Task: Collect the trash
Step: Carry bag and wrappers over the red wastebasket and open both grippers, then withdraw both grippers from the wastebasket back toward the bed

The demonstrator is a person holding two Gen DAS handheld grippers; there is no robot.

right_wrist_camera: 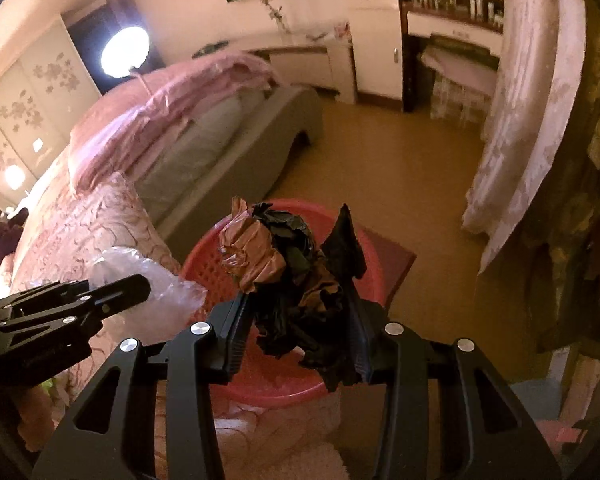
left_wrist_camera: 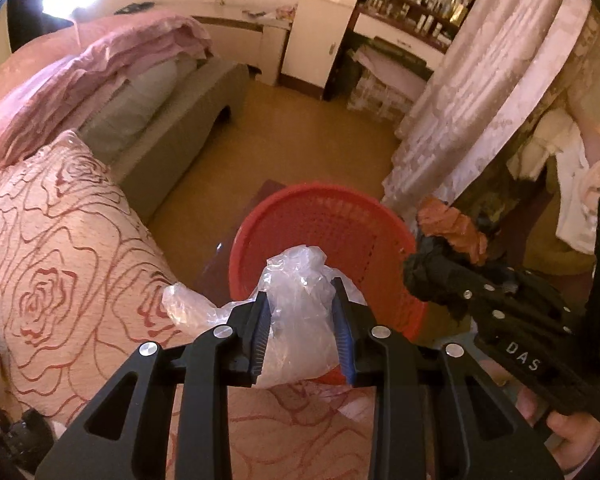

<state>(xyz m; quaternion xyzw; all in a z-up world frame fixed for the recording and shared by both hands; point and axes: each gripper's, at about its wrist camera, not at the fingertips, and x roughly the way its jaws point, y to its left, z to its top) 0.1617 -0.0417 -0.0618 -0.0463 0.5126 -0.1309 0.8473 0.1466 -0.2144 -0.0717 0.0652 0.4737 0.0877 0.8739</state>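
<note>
My left gripper (left_wrist_camera: pixel 300 300) is shut on a crumpled clear plastic bag (left_wrist_camera: pixel 296 304), held over the near rim of a red mesh basket (left_wrist_camera: pixel 340 220) that stands on the floor by the bed. My right gripper (right_wrist_camera: pixel 296 300) is shut on a wad of black and brown plastic trash (right_wrist_camera: pixel 288 276), held above the same basket (right_wrist_camera: pixel 260 384). In the left wrist view the right gripper (left_wrist_camera: pixel 428 280) shows at right with the wad (left_wrist_camera: pixel 452 228). In the right wrist view the left gripper (right_wrist_camera: pixel 140 286) shows at left with the clear bag (right_wrist_camera: pixel 160 280).
A bed with a rose-patterned pink quilt (left_wrist_camera: pixel 60 260) lies to the left, with pink bedding piled (left_wrist_camera: pixel 112 64) farther back. A lace curtain (left_wrist_camera: pixel 480 92) hangs at right. A white cabinet (left_wrist_camera: pixel 324 40) and shelves stand at the far wall. The floor (left_wrist_camera: pixel 300 140) is tan.
</note>
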